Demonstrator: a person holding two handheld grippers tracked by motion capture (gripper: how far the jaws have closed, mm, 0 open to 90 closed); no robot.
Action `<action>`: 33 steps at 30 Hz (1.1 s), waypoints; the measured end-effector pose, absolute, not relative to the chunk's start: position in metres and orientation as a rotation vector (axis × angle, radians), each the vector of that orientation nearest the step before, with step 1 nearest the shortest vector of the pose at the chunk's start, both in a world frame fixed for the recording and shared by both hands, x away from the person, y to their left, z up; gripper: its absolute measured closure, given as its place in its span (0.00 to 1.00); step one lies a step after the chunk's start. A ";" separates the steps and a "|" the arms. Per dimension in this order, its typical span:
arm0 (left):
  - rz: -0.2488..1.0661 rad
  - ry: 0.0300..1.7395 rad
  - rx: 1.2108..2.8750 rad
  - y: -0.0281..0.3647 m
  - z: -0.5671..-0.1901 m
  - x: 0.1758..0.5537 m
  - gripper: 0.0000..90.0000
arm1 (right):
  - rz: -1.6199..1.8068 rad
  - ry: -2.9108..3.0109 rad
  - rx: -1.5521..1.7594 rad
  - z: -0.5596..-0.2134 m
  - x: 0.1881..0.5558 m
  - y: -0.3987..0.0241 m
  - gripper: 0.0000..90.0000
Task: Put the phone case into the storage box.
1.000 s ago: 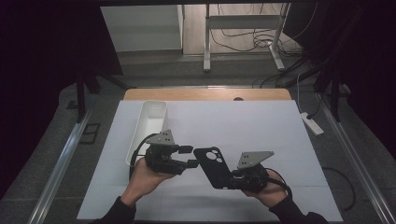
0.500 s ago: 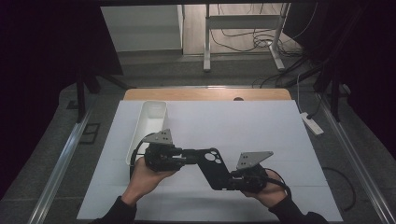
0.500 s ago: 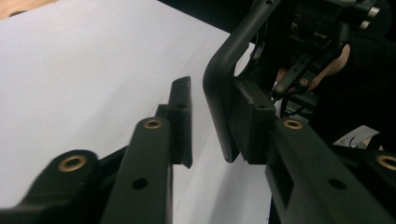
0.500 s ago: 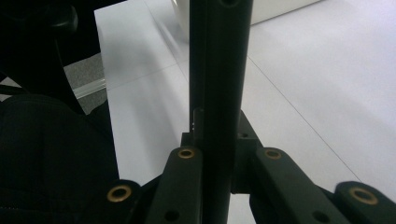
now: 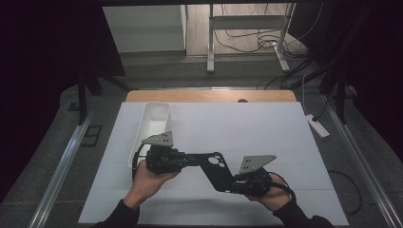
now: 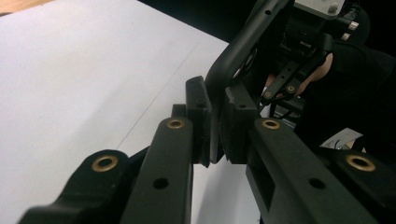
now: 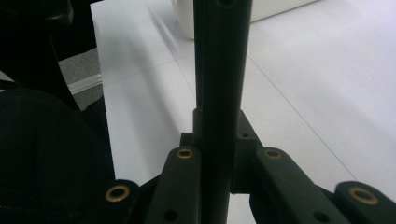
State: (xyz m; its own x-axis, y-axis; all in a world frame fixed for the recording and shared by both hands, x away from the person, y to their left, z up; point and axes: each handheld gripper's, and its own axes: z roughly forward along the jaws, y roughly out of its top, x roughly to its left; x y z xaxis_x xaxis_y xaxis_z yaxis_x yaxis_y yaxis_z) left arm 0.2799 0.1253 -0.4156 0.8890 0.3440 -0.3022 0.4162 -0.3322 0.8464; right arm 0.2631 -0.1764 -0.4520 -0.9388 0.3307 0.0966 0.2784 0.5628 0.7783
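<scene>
A white table sheet [image 5: 266,128] sits in a dark room, with a white tray [image 5: 155,124] at its left. At lower centre of the high view I hold a black phone case [image 5: 215,168] between 2 grippers. My left gripper [image 5: 186,159] has just been closing and now clamps the case's left edge; my right gripper [image 5: 233,184] is clamped on its lower right end.

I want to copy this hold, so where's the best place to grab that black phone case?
Grip the black phone case by its thin rim, coming in edge-on from either end. It is a flat shell, so jaws close across the wall, as the left hand-held gripper and right hand-held gripper do now.
</scene>
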 end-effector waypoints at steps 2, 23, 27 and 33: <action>-0.085 0.564 1.946 0.125 -0.415 0.280 0.92 | 1.326 2.725 0.530 -0.452 0.263 -0.176 0.94; -0.023 0.608 1.968 0.124 -0.409 0.282 0.93 | 1.224 2.714 0.550 -0.457 0.262 -0.170 0.55; 0.003 0.610 1.982 0.126 -0.408 0.283 0.93 | 1.165 2.725 0.577 -0.457 0.263 -0.170 0.42; 0.020 0.621 1.985 0.130 -0.407 0.284 0.93 | 1.107 2.741 0.599 -0.456 0.262 -0.170 0.27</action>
